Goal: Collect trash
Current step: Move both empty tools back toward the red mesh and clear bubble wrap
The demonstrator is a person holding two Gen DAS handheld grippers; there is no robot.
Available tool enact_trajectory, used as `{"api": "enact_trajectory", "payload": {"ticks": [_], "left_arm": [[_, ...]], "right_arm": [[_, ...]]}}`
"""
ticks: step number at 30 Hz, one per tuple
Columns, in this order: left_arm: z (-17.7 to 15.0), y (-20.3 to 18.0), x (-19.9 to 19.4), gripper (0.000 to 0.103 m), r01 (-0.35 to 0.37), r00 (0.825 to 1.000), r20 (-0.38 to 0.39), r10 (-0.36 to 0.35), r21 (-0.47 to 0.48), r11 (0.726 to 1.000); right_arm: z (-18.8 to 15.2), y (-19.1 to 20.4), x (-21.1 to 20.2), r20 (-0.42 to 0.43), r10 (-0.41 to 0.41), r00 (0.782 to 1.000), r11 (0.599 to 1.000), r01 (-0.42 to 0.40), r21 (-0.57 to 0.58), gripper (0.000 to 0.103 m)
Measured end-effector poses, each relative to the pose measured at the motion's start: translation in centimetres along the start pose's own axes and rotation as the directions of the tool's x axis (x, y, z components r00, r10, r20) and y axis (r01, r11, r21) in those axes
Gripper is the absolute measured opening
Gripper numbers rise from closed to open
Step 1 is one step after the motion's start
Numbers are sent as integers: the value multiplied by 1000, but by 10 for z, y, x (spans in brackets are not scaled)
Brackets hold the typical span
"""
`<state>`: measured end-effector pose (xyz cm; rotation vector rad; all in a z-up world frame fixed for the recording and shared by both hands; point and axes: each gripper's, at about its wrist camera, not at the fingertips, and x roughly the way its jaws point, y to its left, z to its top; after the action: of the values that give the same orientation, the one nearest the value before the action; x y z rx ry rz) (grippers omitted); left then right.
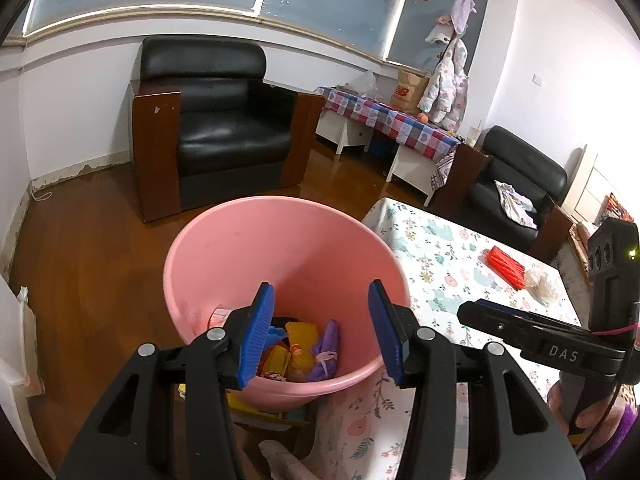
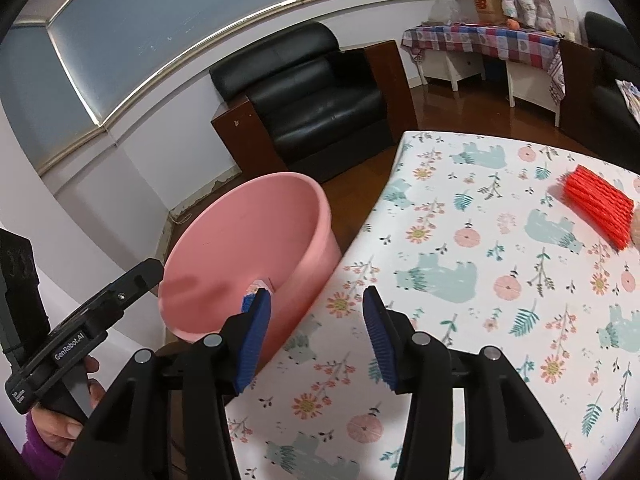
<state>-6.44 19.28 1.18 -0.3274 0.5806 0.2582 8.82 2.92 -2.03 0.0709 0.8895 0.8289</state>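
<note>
A pink bucket [image 1: 240,256] [image 2: 248,236] stands on the floor against the corner of a table with a floral cloth [image 1: 440,248] [image 2: 460,248]. Yellow and purple wrappers [image 1: 308,348] lie at its bottom. My left gripper [image 1: 321,287] hangs over the bucket's mouth, open, with nothing between its blue pads. My right gripper [image 2: 317,291] is above the table's near corner beside the bucket; its jaws stand apart and are still widening, and nothing is between them. A red netted bundle [image 1: 506,266] [image 2: 598,210] and crumpled clear plastic [image 1: 542,284] lie at the far right of the table.
A black armchair [image 1: 216,128] [image 2: 312,92] stands behind the bucket on the wooden floor [image 1: 80,260]. A second armchair [image 1: 516,184] and a low table with a checked cloth [image 1: 392,120] are at the back right. A person's hand [image 1: 592,412] holds the right gripper's handle.
</note>
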Motion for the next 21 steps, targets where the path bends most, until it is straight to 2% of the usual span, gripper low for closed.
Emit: {"api": "enact_trajectory", "payload": {"ticks": [14, 21], "left_arm": [[2, -43, 7, 49, 41, 999, -31, -39, 66, 997], [6, -85, 15, 49, 87, 996, -37, -82, 139, 986]], "right_arm": [[-5, -58, -37, 65, -51, 997, 993, 43, 113, 48], [-10, -114, -70, 116, -141, 983, 974, 117, 195, 51]]}}
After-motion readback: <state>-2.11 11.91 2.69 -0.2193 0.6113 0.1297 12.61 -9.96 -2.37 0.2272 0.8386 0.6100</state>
